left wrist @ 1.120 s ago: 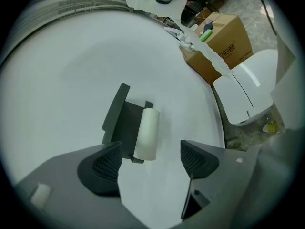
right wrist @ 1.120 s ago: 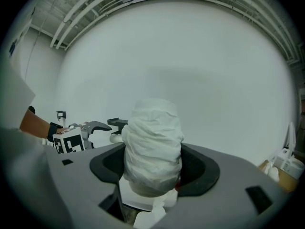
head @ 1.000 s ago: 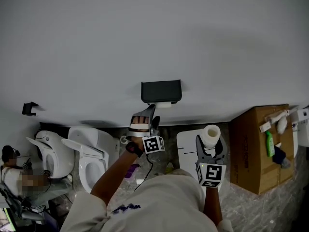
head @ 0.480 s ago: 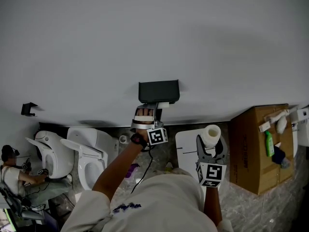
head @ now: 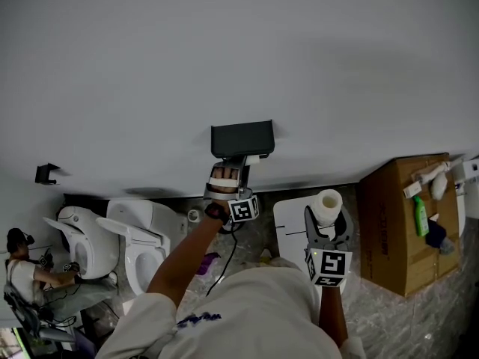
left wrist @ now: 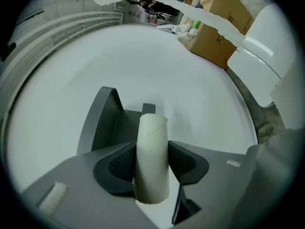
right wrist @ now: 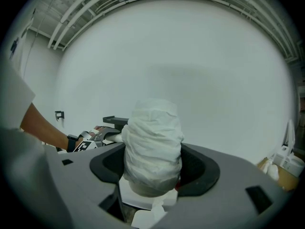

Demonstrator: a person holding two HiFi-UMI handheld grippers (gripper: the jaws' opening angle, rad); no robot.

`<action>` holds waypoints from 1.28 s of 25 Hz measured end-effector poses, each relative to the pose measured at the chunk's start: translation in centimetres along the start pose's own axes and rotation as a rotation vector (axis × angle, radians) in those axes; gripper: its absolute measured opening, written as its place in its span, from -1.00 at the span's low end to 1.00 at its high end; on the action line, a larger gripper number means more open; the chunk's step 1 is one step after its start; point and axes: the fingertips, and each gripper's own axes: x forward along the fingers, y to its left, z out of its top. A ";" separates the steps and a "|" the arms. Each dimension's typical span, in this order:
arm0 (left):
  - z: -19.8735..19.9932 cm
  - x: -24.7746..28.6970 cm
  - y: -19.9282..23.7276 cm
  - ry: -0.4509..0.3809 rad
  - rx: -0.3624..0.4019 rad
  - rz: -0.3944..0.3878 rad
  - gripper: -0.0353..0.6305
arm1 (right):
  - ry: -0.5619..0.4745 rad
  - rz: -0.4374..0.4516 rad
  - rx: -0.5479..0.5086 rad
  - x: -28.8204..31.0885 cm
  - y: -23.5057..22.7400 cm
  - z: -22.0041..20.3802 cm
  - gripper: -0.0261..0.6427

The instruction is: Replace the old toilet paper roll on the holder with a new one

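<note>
Jaws of the right gripper (head: 326, 223) clasp the new roll (head: 327, 206), below and right of the holder (head: 242, 139), unchanged. Farther out, the left gripper (head: 241, 163) has closed in beneath the holder since a second ago. Its jaws have just been closing and now pinch the bare old tube (left wrist: 152, 137) at the holder's underside.

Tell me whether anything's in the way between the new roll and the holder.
Yes. The old tube still sits at the holder, and the left gripper is there too, its jaws having just been closing on it. The new roll is held apart in the right gripper.
</note>
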 end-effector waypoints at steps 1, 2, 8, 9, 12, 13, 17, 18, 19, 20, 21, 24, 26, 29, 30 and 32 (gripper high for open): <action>0.0 0.0 0.0 0.002 0.005 0.007 -0.29 | 0.000 -0.003 0.001 0.0 -0.2 0.0 0.00; 0.0 0.1 0.0 0.004 0.007 0.007 -0.29 | 0.000 -0.006 0.001 -0.1 -0.4 -0.1 0.00; -0.3 -0.2 0.1 0.002 -0.007 0.006 -0.30 | 0.005 -0.010 -0.009 -0.4 -1.3 -0.1 0.00; -0.4 -0.3 0.2 0.005 -0.012 0.002 -0.30 | 0.007 -0.010 -0.010 -0.4 -1.5 -0.1 0.00; -0.3 -0.5 0.1 -0.012 -0.020 -0.010 -0.30 | 0.008 -0.010 -0.009 -0.3 -1.8 0.0 0.00; -0.1 -0.5 0.2 -0.022 -0.023 -0.013 -0.30 | 0.007 -0.010 -0.009 -0.2 -1.9 0.0 0.00; 0.3 -0.5 0.2 -0.028 -0.030 -0.016 -0.30 | 0.003 -0.005 -0.009 -0.1 -1.8 0.1 0.00; 0.3 -0.5 0.2 -0.026 -0.029 -0.016 -0.30 | 0.004 -0.004 -0.007 -0.1 -1.7 0.1 0.00; 0.3 -0.5 0.2 -0.025 -0.027 -0.017 -0.30 | 0.004 -0.004 -0.006 -0.1 -1.7 0.0 0.00; 0.4 -0.5 0.1 -0.025 -0.024 -0.017 -0.30 | 0.005 -0.003 -0.006 -0.1 -1.8 0.0 0.00; 0.4 -0.6 0.1 -0.026 -0.020 -0.016 -0.30 | 0.004 -0.003 -0.006 -0.1 -1.8 0.0 0.00; 0.6 -0.6 0.3 -0.034 -0.018 -0.011 -0.30 | 0.003 -0.007 -0.006 -0.1 -1.9 0.1 0.00; 0.7 -0.6 0.4 -0.039 -0.016 -0.007 -0.30 | 0.003 -0.009 -0.005 0.0 -1.9 0.1 0.00; 0.8 -0.6 0.4 -0.044 -0.010 -0.007 -0.30 | 0.004 -0.009 -0.006 0.1 -1.8 0.1 0.00; 0.8 -0.6 0.5 -0.046 -0.009 -0.008 -0.30 | 0.004 -0.009 -0.006 0.1 -1.7 0.1 0.00; 1.1 -0.5 0.6 -0.053 -0.015 -0.007 -0.30 | 0.004 -0.011 -0.006 0.2 -1.7 0.2 0.00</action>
